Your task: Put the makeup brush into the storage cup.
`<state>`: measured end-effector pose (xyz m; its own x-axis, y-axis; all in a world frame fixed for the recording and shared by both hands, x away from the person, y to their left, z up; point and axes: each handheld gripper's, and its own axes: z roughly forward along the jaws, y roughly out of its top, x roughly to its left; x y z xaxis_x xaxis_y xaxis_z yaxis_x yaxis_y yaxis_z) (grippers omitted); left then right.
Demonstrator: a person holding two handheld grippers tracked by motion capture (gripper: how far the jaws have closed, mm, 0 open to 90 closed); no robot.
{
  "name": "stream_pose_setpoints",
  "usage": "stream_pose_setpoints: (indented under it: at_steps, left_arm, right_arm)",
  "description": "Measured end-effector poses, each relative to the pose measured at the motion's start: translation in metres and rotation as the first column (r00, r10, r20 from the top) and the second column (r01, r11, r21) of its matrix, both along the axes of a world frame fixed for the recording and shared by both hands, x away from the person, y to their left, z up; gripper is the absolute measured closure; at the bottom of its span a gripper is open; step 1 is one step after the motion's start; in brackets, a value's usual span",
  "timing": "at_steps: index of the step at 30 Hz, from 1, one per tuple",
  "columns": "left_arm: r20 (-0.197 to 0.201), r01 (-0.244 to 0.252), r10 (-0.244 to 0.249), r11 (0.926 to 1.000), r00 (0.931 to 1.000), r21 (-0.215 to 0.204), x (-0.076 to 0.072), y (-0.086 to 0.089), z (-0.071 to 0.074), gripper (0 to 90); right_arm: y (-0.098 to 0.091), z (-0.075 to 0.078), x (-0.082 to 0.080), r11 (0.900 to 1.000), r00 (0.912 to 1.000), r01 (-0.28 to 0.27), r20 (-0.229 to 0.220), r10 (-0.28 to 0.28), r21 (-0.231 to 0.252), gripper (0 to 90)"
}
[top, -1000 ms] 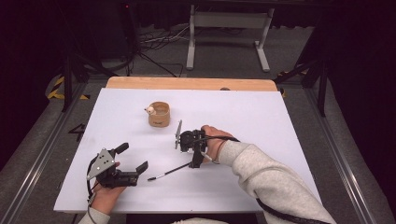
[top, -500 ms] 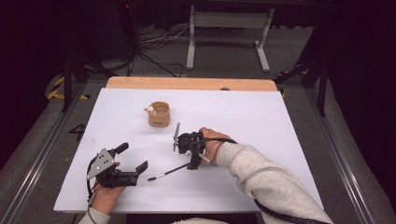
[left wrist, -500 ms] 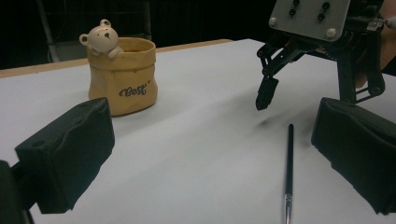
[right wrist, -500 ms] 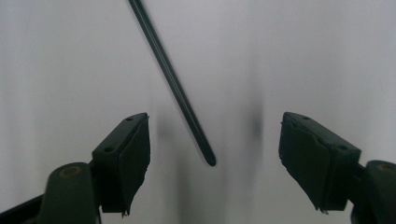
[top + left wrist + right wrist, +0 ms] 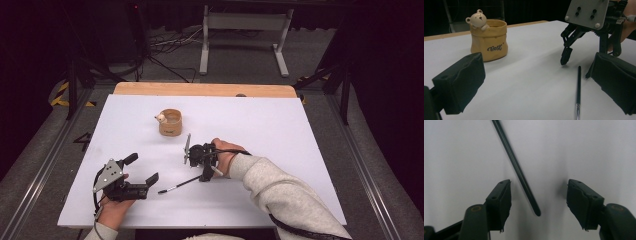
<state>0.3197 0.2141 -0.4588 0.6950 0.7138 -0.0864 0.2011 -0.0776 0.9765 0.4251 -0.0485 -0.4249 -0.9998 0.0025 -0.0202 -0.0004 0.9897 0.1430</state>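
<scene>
High view shows the right gripper [image 5: 201, 161] tipped down over the handle end of the thin paintbrush [image 5: 179, 185] lying flat on the white table [image 5: 280, 130]. Its jaws have just been closing, yet the pads stand apart on either side of the brush, not touching it; a pinch looks close. Left gripper [image 5: 131, 182] rests spread and empty near the front edge. The bear pot [image 5: 170, 122] stands well apart, leaving plenty of room.
</scene>
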Motion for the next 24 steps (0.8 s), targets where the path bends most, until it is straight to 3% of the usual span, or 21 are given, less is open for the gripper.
stream_pose_setpoints:
  at_steps: [11, 14, 20, 24]
  left_arm:
    - [0.0, 0.002, -0.002, 1.0, 1.0, 0.006, 0.0001, -0.0002, -0.0001, 0.4]
    - [0.001, 0.002, -0.002, 1.0, 1.0, 0.004, 0.0001, -0.0002, -0.0001, 0.4]
    - [0.003, 0.005, -0.005, 0.9999, 1.0, 0.012, 0.0002, 0.0, -0.0001, 0.4]
    - [-0.003, 0.006, -0.006, 0.9999, 1.0, 0.008, 0.0001, -0.0003, -0.0004, 0.4]
  right_arm:
    - [0.003, 0.0021, -0.0023, 0.9992, 0.9993, -0.037, -0.006, 0.037, -0.014, 59.7]
    - [0.0046, 0.0028, -0.0035, 0.9977, 0.9981, -0.061, -0.009, 0.061, -0.028, 71.0]
    - [0.0051, 0.0031, -0.0057, 0.9951, 0.9959, -0.09, -0.015, 0.09, -0.041, 83.6]
    - [0.0052, 0.003, -0.0066, 0.9948, 0.9957, -0.091, -0.017, 0.091, -0.045, 85.3]
